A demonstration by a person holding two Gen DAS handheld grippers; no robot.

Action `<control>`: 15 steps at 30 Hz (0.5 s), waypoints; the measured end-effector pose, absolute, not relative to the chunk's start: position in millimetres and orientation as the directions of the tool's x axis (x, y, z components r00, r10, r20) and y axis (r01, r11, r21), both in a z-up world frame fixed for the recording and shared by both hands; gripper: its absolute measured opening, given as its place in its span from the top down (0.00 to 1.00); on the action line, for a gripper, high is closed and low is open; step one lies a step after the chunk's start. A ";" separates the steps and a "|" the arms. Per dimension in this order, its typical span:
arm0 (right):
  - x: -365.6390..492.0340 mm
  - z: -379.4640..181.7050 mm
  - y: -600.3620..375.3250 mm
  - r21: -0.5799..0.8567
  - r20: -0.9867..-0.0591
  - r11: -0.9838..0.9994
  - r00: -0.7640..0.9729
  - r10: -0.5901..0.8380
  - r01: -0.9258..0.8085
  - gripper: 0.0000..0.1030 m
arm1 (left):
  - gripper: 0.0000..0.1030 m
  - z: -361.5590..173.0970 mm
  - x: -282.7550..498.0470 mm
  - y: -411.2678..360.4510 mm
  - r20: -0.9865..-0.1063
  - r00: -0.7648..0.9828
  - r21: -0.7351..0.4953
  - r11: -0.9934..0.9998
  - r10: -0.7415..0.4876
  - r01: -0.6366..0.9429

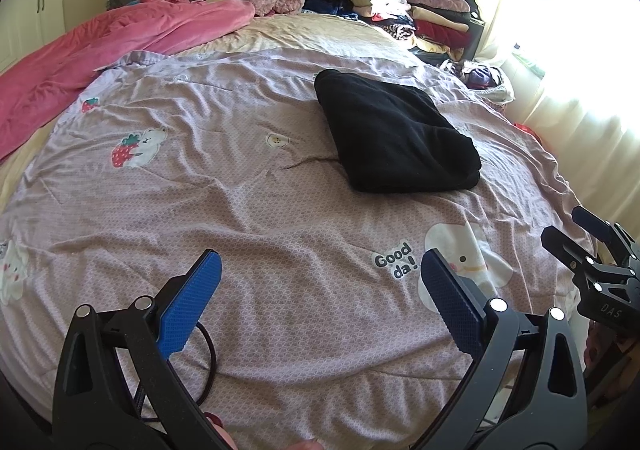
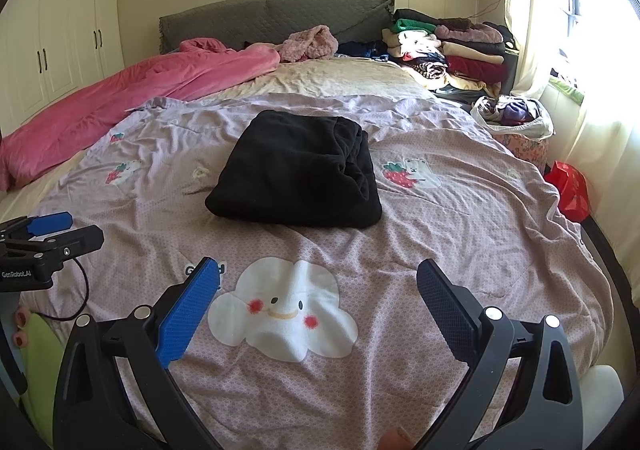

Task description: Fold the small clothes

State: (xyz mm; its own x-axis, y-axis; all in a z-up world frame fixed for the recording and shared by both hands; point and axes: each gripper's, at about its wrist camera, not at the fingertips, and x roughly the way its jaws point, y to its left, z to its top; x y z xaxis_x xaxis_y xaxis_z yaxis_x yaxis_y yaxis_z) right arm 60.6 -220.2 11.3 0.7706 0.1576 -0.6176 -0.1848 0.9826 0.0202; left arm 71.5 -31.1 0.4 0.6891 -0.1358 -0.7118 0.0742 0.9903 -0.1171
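One bed (image 2: 480, 234) fills both views, its grey quilted headboard (image 2: 276, 16) against the far wall and one lilac cartoon-print cover (image 1: 248, 186) spread over the near two thirds of it. One pink blanket (image 1: 100, 46) lies rumpled along the bed's left side, running back toward the headboard. At the far right corner by the window sits one stack of folded clothes (image 2: 452, 50), several garments high in green, cream, mauve and dark red; the exact number cannot be told. One black folded garment (image 2: 296, 174) lies on the cover near the middle of the bed, ahead of both claws and apart from them, a compact rectangle with its layered edges showing on the right side. One white cloud face (image 2: 280, 310) is printed on the cover just in front of the right claw, and two strawberry-and-bear prints (image 2: 408, 172) show in the right wrist view, one on either side of the black garment. Beside the bed on the right sit one bag of loose clothes (image 2: 512, 114) and one red bag (image 2: 568, 190). The left claw (image 1: 320, 298) hovers over the near part of the cover with its two blue-padded fingers spread wide and nothing between them. The right claw (image 2: 318, 306) is likewise spread wide and holds nothing. One thin black cable (image 1: 208, 354) loops on the cover under the left claw.
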 end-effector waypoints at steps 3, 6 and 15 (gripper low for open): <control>61.7 11.2 -219.9 0.022 -0.618 0.983 0.770 0.158 -0.185 0.04 | 0.09 0.5 71.6 -31.2 -0.713 0.689 -0.114 0.991 -0.133 0.074; 60.7 11.1 -220.0 0.021 -0.621 0.983 0.768 0.158 -0.185 0.04 | 0.09 0.5 71.4 -31.2 -0.712 0.689 -0.116 0.990 -0.136 0.075; 61.4 10.0 -221.2 0.019 -0.625 0.983 0.765 0.154 -0.182 0.04 | 0.09 0.8 71.5 -30.7 -0.712 0.689 -0.117 0.990 -0.135 0.074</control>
State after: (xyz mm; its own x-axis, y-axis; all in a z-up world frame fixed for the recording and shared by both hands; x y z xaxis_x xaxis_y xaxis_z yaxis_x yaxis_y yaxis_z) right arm 61.4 -221.2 10.0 0.7653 0.1543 -0.6249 -0.1824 0.9830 0.0194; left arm 71.5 -30.7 0.8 0.6887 -0.1355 -0.7122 0.0741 0.9904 -0.1167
